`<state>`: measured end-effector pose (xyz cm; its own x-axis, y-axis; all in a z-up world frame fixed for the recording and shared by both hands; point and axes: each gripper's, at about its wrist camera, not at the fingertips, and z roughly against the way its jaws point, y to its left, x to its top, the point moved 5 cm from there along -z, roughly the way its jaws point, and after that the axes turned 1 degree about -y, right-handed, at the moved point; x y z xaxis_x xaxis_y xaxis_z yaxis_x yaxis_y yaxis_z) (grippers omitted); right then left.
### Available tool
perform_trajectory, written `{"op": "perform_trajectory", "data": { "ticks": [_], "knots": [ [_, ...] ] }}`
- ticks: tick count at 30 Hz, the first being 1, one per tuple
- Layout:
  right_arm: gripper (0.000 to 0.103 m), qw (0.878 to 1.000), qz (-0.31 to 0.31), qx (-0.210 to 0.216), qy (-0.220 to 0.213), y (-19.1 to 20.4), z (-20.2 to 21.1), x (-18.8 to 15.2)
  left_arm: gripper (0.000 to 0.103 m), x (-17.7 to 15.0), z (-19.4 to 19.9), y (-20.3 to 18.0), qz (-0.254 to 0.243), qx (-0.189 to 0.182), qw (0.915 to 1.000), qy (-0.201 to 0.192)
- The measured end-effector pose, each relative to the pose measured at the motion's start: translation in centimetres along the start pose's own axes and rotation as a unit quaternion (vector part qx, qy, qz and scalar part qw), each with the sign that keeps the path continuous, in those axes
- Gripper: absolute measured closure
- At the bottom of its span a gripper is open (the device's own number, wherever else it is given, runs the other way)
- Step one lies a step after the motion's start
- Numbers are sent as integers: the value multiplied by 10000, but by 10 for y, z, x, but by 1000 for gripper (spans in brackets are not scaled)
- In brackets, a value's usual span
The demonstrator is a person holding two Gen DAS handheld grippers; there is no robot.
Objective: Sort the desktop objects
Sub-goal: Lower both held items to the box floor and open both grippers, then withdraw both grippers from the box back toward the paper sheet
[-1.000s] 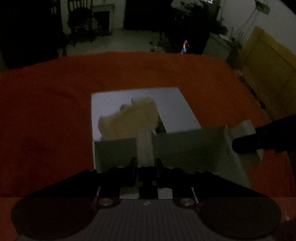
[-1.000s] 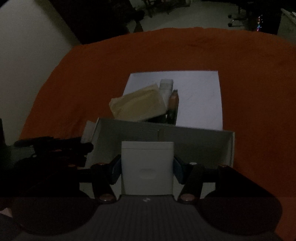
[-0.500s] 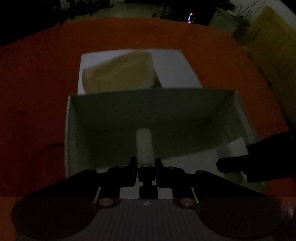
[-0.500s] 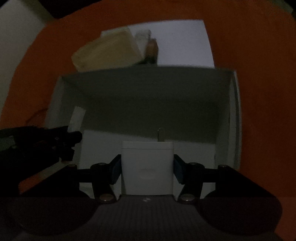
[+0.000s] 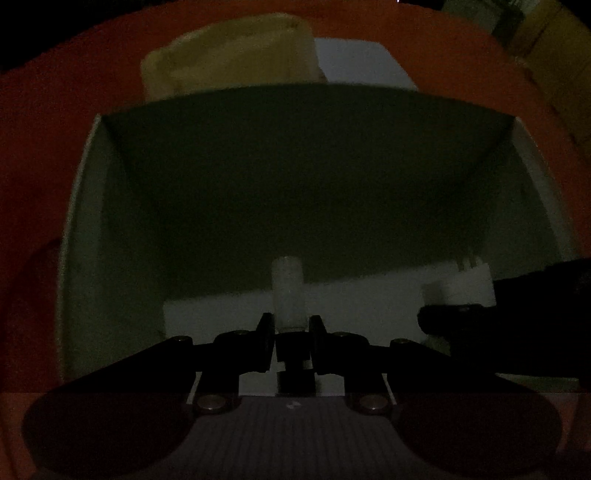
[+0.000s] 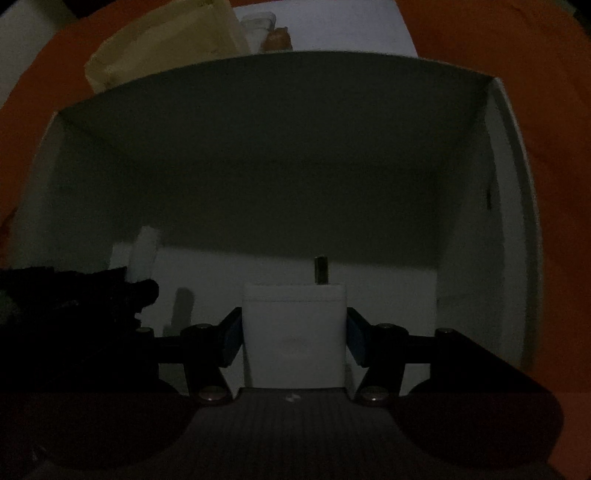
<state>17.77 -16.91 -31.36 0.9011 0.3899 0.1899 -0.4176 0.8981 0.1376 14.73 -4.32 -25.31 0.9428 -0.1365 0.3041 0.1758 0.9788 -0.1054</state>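
Note:
Both grippers hang inside a white open box (image 5: 85, 229) (image 6: 513, 206) on an orange cloth, pointing steeply down. My left gripper (image 5: 288, 325) is shut on a thin white stick (image 5: 287, 291) that points toward the box floor. My right gripper (image 6: 293, 332) is shut on a white charger block (image 6: 293, 332), whose metal prong (image 6: 320, 271) sticks out ahead. In the left wrist view the charger (image 5: 461, 284) and the dark right gripper (image 5: 517, 317) show at the right. The white stick (image 6: 142, 254) and the left gripper (image 6: 74, 295) appear at the left of the right wrist view.
Behind the box lies a white sheet (image 6: 332, 26) with a tan packet (image 5: 229, 55) (image 6: 166, 40), a small clear item (image 6: 258, 24) and a brown item (image 6: 277, 37). The orange cloth (image 5: 33, 147) surrounds the box. The scene is dim.
Both grippers have sunk from above the box rim down into the box, each keeping its hold. The box walls now fill both views.

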Motion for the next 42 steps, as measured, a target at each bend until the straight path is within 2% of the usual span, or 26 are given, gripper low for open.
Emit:
{"op": "perform_trajectory", "data": {
  "ticks": [8,14,22,28,31,34,35,36,39,42],
  "knots": [
    [44,9996,-17,-238,165,-3,-22,-1,87,-5,-16,-4,4,89,9998,156],
    [44,9987,53,-426,271,-10,-30,0,87,-6,-26,-8,55,45,9986,532],
    [44,9985,57,-440,315,-5,-30,10,87,1,-38,-9,167,-76,9963,843],
    [44,9983,149,-508,242,-2,-32,16,86,3,-52,1,375,19,9940,1025],
    [44,9981,129,-530,286,-5,-32,17,86,3,-50,-1,267,29,9945,1013],
    [43,9978,41,-548,361,-9,-31,15,76,3,-48,-3,213,35,9945,1021],
    [43,9978,34,-547,359,-9,-29,14,67,3,-47,-2,208,63,9945,1023],
    [43,9977,65,-551,380,-9,-29,14,63,3,-46,-2,202,91,9945,1025],
    [39,9979,-14,-514,388,-10,-22,14,61,5,-41,0,178,138,9949,982],
    [36,9986,-128,-409,325,-8,-4,17,58,8,-27,1,102,33,9971,759]
  ]
}}
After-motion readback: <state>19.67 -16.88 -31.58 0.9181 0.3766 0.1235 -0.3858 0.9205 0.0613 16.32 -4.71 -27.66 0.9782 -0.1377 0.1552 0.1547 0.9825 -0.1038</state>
